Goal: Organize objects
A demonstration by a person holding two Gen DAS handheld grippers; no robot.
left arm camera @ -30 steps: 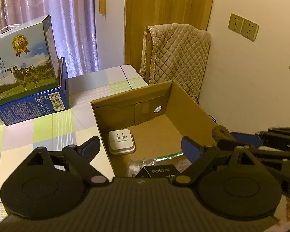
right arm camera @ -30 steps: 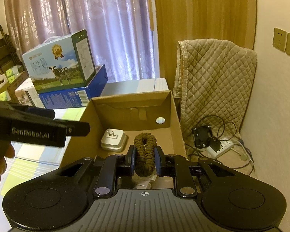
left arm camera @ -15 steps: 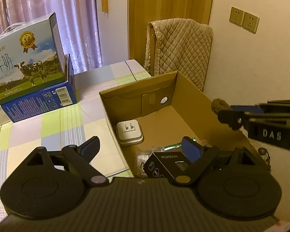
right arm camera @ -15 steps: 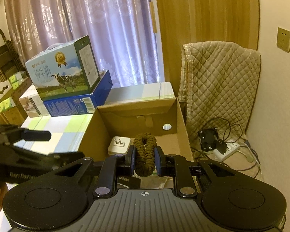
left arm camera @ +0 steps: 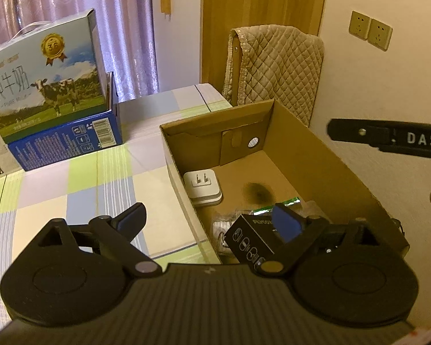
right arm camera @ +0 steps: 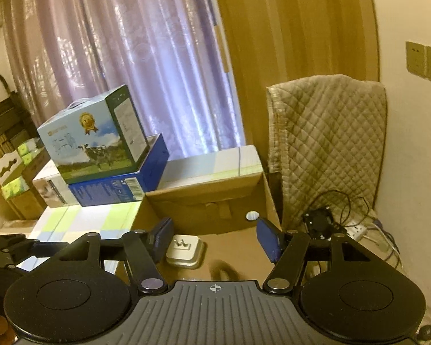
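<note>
cardboard box (left arm camera: 324,155) sits open-topped at the table's (left arm camera: 80,184) right edge, against the cream wall, its thin brown walls standing straight with a round hole punched in the far one. the middle of its floor is bare, with room to spare between the white plug adapter (left arm camera: 203,187) in the far left corner and the clutter at the near end: a black carton (left arm camera: 251,237) and some shiny wrappers. on that bare floor is a dark, smeared blur, the brown woven ring (left arm camera: 257,191); whether it touches the cardboard i cannot tell.

the right gripper (right arm camera: 214,238) hangs over the box with its blue-padded fingers spread wide and nothing between them. the left gripper (left arm camera: 208,220) is spread wide too, empty, straddling the box's left wall, one finger over the checked tablecloth, the other over the black carton.

the left view alone shows the carton and wrappers, and the right tool's black arm marked "das" above the box's right wall. the right view alone shows a tangle of cables and a power strip (right arm camera: 356,230) on the floor beside a quilted beige cover (right arm camera: 327,132), and glossy milk cartons (right arm camera: 97,143) stacked by the curtain.
</note>
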